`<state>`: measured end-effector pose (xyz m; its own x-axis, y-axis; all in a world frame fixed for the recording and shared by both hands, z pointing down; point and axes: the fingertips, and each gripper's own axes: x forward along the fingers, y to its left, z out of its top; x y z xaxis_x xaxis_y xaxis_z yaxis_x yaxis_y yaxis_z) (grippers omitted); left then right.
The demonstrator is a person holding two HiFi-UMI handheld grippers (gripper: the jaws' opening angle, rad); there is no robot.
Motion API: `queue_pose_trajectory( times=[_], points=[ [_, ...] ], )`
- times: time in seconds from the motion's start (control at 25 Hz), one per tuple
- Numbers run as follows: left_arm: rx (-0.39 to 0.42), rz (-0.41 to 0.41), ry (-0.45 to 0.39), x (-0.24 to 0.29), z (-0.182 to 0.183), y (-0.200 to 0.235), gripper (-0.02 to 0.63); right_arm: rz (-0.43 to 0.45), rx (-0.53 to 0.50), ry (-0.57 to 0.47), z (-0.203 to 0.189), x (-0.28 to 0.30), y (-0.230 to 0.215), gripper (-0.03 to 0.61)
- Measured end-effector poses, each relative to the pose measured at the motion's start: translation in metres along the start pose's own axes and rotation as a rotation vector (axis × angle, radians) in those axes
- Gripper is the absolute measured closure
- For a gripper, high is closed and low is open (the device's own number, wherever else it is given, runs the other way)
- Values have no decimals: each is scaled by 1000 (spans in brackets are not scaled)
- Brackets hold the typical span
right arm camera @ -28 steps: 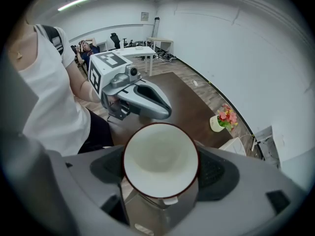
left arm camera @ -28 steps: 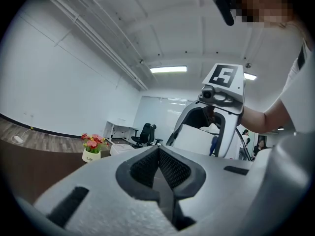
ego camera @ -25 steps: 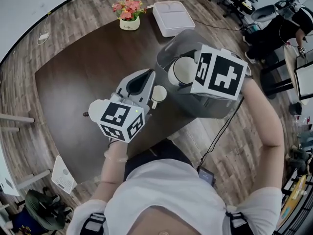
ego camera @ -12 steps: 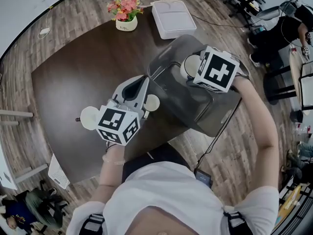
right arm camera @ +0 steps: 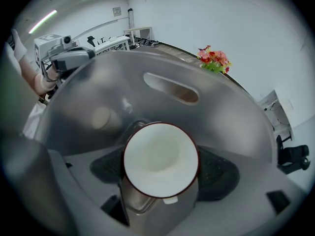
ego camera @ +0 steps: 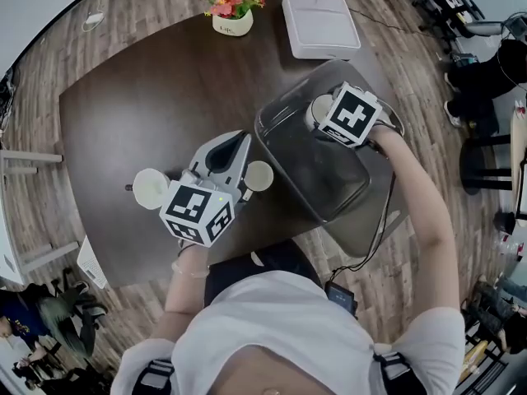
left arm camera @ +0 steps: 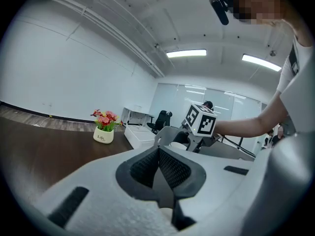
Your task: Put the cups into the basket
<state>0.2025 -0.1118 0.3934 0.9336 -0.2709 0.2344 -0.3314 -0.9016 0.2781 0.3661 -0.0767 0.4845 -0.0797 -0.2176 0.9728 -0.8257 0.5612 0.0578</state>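
1. In the head view we are looking down on a dark table. We are lowering nothing that can be read from here. Our right gripper is reaching into the grey basket at its far end, with the held cup at its jaws inside the basket walls.
2. Our left gripper is hovering over the table just left of the basket. One loose cup is standing to its left. A second loose cup is sitting between it and the basket wall.
3. A flower pot and a white box are resting at the far edge of the table, well apart from the cups.
4. In the left gripper view our fingers are pressing together at the tips, with nothing between them. They are pointing toward the basket.
5. In the right gripper view our fingers are pinching the held cup. Its white mouth with a dark red rim is facing the camera. The basket wall is curving around it.
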Motion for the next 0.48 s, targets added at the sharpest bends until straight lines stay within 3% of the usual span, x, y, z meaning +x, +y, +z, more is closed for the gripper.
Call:
queue_pose_trajectory(
  times=[0.2,0.48],
  points=[
    [-18,55,22,-1,-8,20,604,44,44,-12,2,44,-3,176],
    [-31,82,40,-6,-18,29,604,20,84,17,1,86,-7,176]
  ],
)
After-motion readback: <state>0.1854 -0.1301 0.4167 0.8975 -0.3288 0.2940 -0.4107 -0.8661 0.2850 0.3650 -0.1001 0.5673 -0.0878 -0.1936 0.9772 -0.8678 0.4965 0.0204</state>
